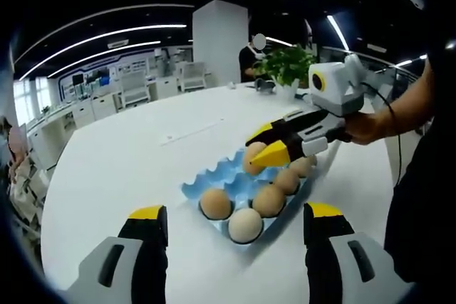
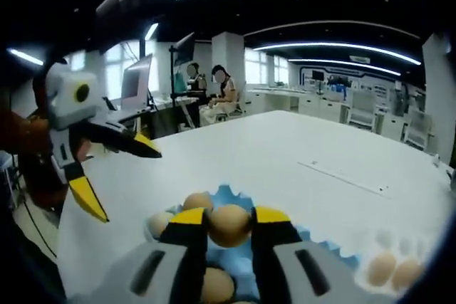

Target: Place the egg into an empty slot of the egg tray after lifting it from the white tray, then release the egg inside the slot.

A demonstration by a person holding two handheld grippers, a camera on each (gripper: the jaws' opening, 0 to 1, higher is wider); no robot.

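Left gripper view, left to right: white table [image 1: 128,154], round-edged, with desks and chairs blurred beyond it; left gripper [image 1: 235,229], jaws spread wide apart with nothing between them, yellow tips either side of the view's lower edge; blue egg tray [image 1: 203,184], scalloped rim, holding several brown eggs, the far slots covered by the other tool so that their fill cannot be made out; right gripper [image 1: 265,149], entering from the right in a person's hand, its yellow-tipped fingers closed around the egg [image 1: 251,156], which sits low over the tray's far row, more than half masked by the near finger; whether it touches a slot cannot be told; potted plant [image 1: 286,65] behind, a person partly hidden past it. Right gripper view, left to right: left gripper [image 2: 117,176], held off the table's edge with jaws splayed open, its body partly cut off at the left; egg tray [image 2: 160,222], largely hidden under the tool; egg [image 2: 229,224], clamped between the right gripper [image 2: 229,227], long axis apparently lying across the jaws, pointed end indistinct; further eggs [image 2: 390,270] at the lower right, blurred and cut by the view's edge, their support unreadable.
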